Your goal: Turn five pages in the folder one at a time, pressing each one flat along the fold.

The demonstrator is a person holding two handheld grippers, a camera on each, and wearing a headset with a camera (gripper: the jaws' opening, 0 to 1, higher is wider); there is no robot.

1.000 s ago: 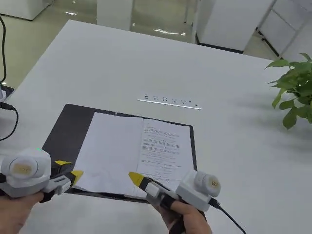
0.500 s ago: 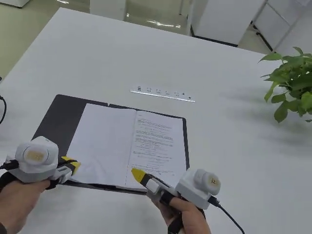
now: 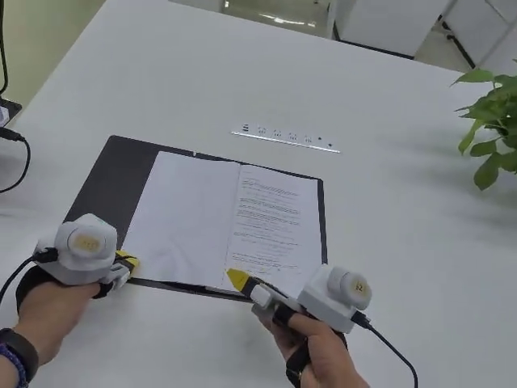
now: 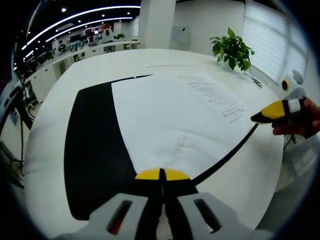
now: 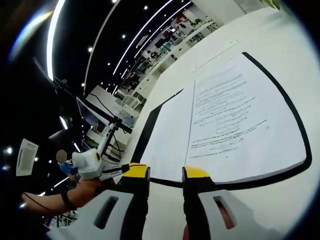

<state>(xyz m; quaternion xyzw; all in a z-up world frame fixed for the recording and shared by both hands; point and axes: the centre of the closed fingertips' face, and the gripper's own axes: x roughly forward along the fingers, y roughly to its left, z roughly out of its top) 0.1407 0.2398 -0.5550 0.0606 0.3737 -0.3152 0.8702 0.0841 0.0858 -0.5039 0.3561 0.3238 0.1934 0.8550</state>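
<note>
The black folder (image 3: pixel 105 186) lies open on the white table, a blank white page (image 3: pixel 190 214) left of the fold and a printed page (image 3: pixel 275 218) right of it. My left gripper (image 3: pixel 127 262) sits at the folder's front left corner. In its own view the left gripper (image 4: pixel 161 174) is shut with nothing in it, just above the black cover (image 4: pixel 95 150). My right gripper (image 3: pixel 237 279) is at the folder's front edge below the fold. In the right gripper view the right gripper (image 5: pixel 167 174) is open, and the printed page (image 5: pixel 240 120) lies flat ahead.
A flush socket strip (image 3: pixel 284 137) is set in the table beyond the folder. A potted plant (image 3: pixel 493 97) stands at the far right. A black cable (image 3: pixel 16 162) runs off the table's left edge. Bare tabletop surrounds the folder.
The left gripper has moved in to the folder's front left corner and its jaws have shut. The right gripper stays at the front edge. The head camera has shifted.
</note>
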